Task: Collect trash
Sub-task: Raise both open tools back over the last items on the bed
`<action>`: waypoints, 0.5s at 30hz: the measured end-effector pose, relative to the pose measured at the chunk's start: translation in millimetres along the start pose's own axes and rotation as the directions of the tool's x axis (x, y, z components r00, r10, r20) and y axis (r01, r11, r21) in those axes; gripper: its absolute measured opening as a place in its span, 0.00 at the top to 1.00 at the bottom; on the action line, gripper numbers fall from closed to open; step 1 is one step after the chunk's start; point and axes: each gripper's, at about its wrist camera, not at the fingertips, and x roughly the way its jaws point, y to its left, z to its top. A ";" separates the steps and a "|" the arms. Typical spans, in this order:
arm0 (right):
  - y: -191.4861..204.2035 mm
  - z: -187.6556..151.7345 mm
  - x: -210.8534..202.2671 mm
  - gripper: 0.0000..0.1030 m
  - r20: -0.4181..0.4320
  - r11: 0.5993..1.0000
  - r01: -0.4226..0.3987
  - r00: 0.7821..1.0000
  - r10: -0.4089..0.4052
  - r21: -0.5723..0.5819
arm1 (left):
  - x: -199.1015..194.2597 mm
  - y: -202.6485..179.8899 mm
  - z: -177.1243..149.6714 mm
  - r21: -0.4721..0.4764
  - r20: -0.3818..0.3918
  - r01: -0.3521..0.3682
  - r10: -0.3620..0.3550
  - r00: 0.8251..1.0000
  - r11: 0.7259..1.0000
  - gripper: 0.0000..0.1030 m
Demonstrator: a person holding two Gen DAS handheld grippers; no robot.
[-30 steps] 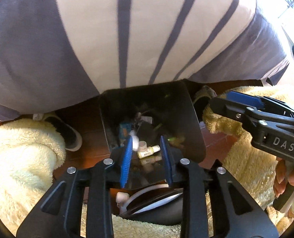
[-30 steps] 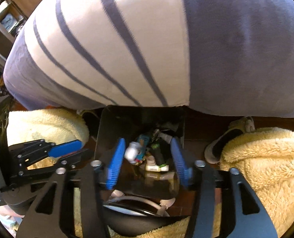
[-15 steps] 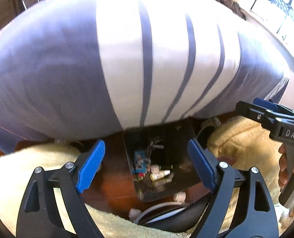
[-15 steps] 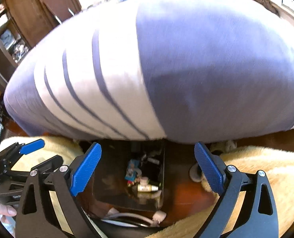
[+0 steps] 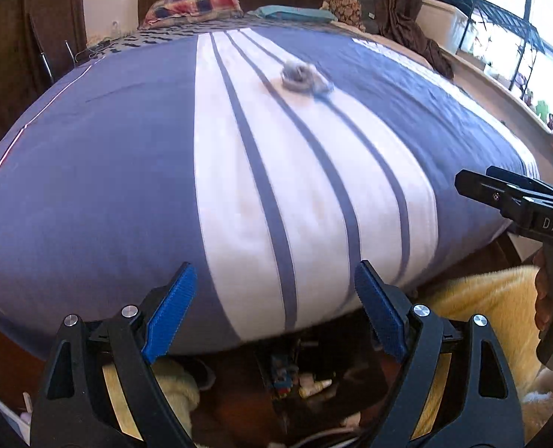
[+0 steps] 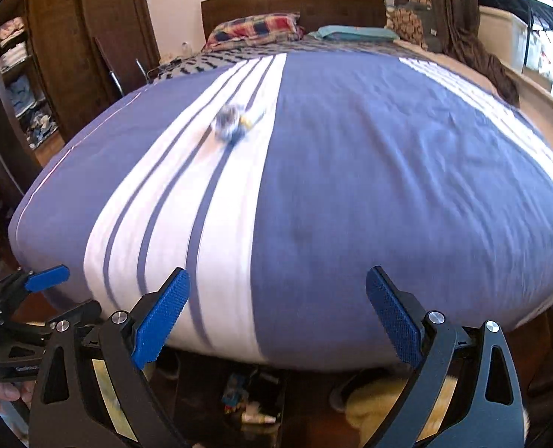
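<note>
Trash: crumpled grey-blue wad [image 5: 302, 77] on the striped blue-and-white bedspread [image 5: 90, 171], mid-bed, well beyond both grippers.
Jaws: left gripper [image 5: 272, 311] and right gripper [image 6: 276, 315] both spread wide, empty.
Risk: a long reach over soft bedding; jaws may pinch bedspread with the wad.
Bin: dark floor bin [image 5: 295, 377] below; release off-centre may miss.

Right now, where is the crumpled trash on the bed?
The crumpled trash lies on the white striped band of the bed cover, far up toward the pillows, left of centre in the right wrist view.

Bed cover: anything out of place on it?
Yes. A crumpled wad of trash sits on the white striped band of the bed cover, far from the bin on the floor. Both grippers are open and empty.
</note>
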 end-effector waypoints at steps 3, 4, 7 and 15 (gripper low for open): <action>0.3 20.5 8.1 0.07 0.012 1.000 0.003 1.000 -0.003 -0.006 | 6.0 4.8 23.2 -0.013 0.019 -0.001 0.001 1.000 1.000 0.21; 0.2 29.0 10.1 0.07 0.017 1.000 0.006 1.000 -0.006 -0.008 | 7.5 6.4 27.4 -0.014 0.023 0.000 0.001 1.000 1.000 0.21; -3.4 45.5 19.0 0.07 0.027 1.000 0.013 1.000 -0.013 0.000 | 18.3 7.7 48.6 -0.018 0.033 0.001 -0.001 0.999 1.000 0.21; -15.3 89.8 50.5 0.07 0.039 0.998 0.046 0.998 -0.047 0.043 | 56.2 7.8 114.8 -0.012 0.069 0.000 0.001 0.998 1.000 0.29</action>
